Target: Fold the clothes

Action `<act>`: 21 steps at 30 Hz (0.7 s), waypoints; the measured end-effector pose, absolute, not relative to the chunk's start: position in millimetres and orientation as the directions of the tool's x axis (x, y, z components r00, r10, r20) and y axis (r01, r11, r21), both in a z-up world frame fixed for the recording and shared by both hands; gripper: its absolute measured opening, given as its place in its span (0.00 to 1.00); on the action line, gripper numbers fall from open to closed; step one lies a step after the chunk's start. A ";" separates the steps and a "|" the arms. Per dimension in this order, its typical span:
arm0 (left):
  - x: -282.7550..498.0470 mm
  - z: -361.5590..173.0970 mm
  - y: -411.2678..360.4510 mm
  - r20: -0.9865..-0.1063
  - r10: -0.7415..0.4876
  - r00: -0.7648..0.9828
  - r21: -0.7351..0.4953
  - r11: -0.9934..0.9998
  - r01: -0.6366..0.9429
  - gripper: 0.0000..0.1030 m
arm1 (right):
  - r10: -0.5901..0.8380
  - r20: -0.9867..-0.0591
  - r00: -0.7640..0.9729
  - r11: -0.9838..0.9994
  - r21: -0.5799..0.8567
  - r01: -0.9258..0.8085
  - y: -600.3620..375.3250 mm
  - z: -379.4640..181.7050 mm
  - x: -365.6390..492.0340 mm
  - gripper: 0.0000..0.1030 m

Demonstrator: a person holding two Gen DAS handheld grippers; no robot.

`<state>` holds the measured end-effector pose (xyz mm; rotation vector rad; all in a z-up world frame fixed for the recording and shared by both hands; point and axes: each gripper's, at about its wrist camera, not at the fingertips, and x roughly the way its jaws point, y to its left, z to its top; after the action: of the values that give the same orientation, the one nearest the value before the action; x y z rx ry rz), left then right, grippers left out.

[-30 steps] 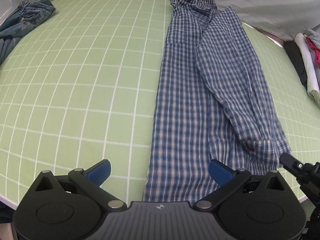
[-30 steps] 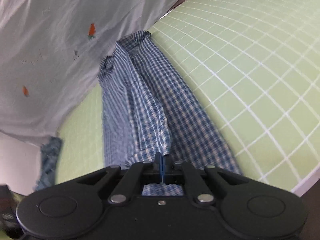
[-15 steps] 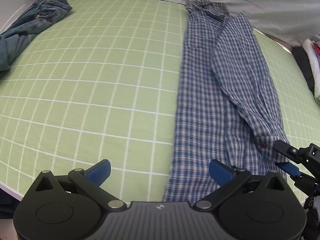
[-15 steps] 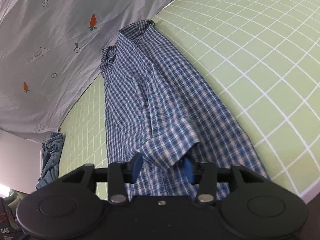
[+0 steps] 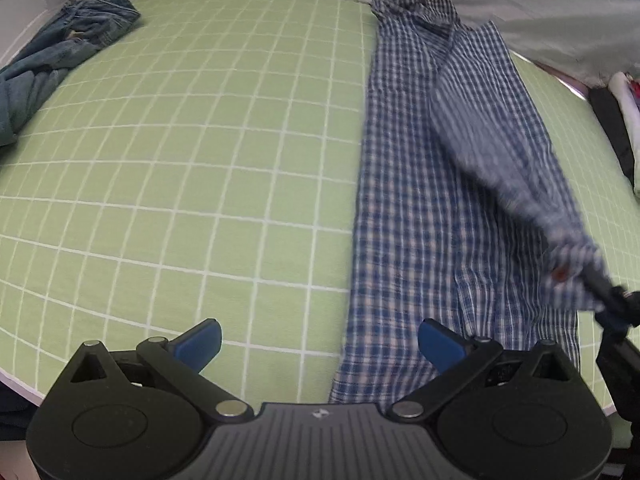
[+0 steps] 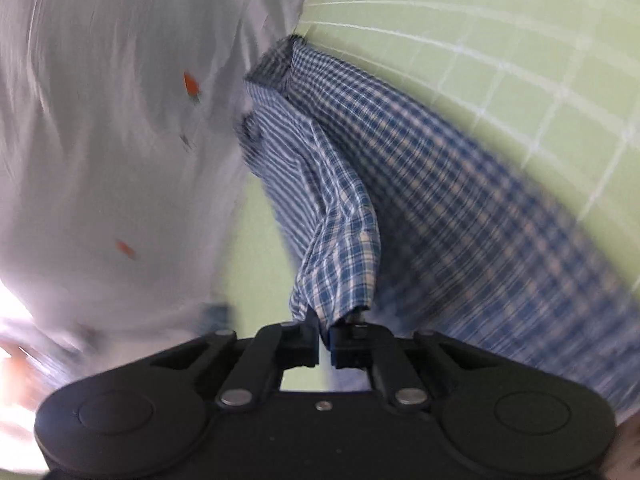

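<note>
A: Holding the cuff [image 6: 340, 280] tight, that's the job right now. See the shirt [image 5: 416, 208]? It lies long and flat on the right side of the green mat [image 5: 200, 160], collar far away by the white sheet [image 6: 100, 140].

B: Who has the cuff?

A: The right gripper [image 6: 325, 340]. Its jaws have just been closing, and now they pinch the cuff end of the sleeve [image 5: 500, 152]. The sleeve looks a bit lifted off the shirt there.

B: And the left gripper [image 5: 318, 342]?

A: Its blue fingers [image 5: 200, 340] are spread wide with nothing in them. It hangs over the near hem of the shirt.

B: So how do you do this bit well?

A: I think the sleeve needs to be laid straight along the shirt. Keep the pinch firm so the cuff doesn't slip. Move slowly, so the rest of the shirt stays flat and doesn't get dragged.

B: Could the other gripper help?

A: Maybe. It could press the hem down.

B: What about the jeans [image 5: 64, 52]?

A: They sit far off at the left corner. Leave them.
</note>
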<state>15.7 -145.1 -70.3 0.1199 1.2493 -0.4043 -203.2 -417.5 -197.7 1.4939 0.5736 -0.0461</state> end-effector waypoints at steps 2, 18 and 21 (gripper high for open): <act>13.4 -76.8 -149.5 -0.945 -0.229 0.233 -0.129 0.917 0.377 1.00 | 0.314 -0.411 0.856 0.075 0.910 0.409 -419.0 -204.4 -208.5 0.05; 3.1 -103.9 -155.4 -0.960 -0.203 0.194 -0.104 0.900 0.424 1.00 | 0.267 -0.686 0.677 0.311 0.726 0.613 -417.0 -199.2 -225.5 0.50; -0.3 -104.9 -154.4 -0.955 -0.215 0.206 -0.107 0.893 0.436 1.00 | 0.149 -0.761 0.631 0.548 0.595 0.588 -408.6 -169.5 -217.7 0.76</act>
<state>-0.3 -154.4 -104.9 0.2017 1.2868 -0.4580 -217.7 -408.6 -169.5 0.9813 0.8768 -0.3042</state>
